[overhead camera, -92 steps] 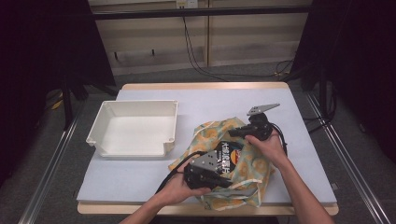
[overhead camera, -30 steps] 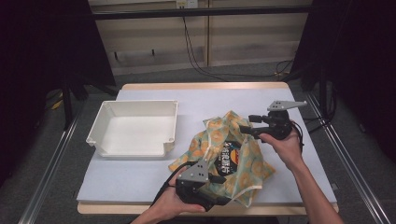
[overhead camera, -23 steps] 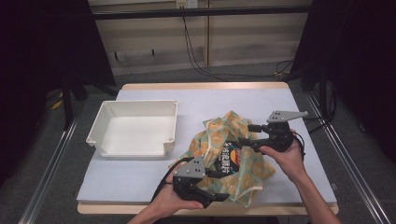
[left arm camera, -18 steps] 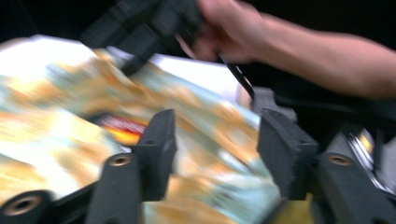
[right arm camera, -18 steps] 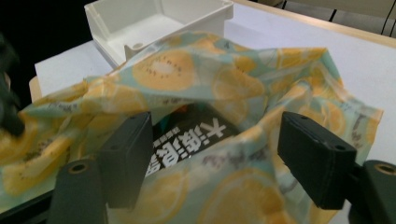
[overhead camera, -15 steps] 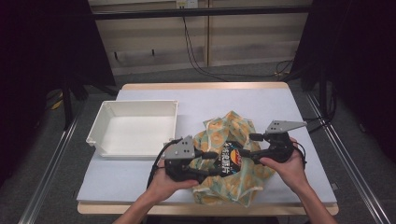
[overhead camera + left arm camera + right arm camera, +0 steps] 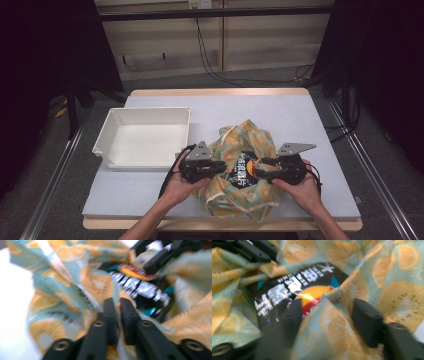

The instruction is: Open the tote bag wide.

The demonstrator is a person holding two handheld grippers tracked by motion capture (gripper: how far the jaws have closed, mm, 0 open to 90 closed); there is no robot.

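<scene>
The table point(image 7: 310, 120) had a pale grey-blue top with a wooden edge. Two things sat on it – a white tray point(image 7: 145, 137) just beyond the left gripper point(image 7: 220, 166), and a fruit-print cloth bag point(image 7: 245, 200) between both grippers.

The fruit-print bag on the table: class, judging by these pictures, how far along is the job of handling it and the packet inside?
Done: the black snack packet sits inside the fruit-print bag. In hand: the left hand-held gripper has its jaws shut on the bag's cloth, while the right hand-held gripper straddles the opposite rim with jaws apart. Left: the white tray beside it holds nothing; whether anything goes there cannot be told.
</scene>
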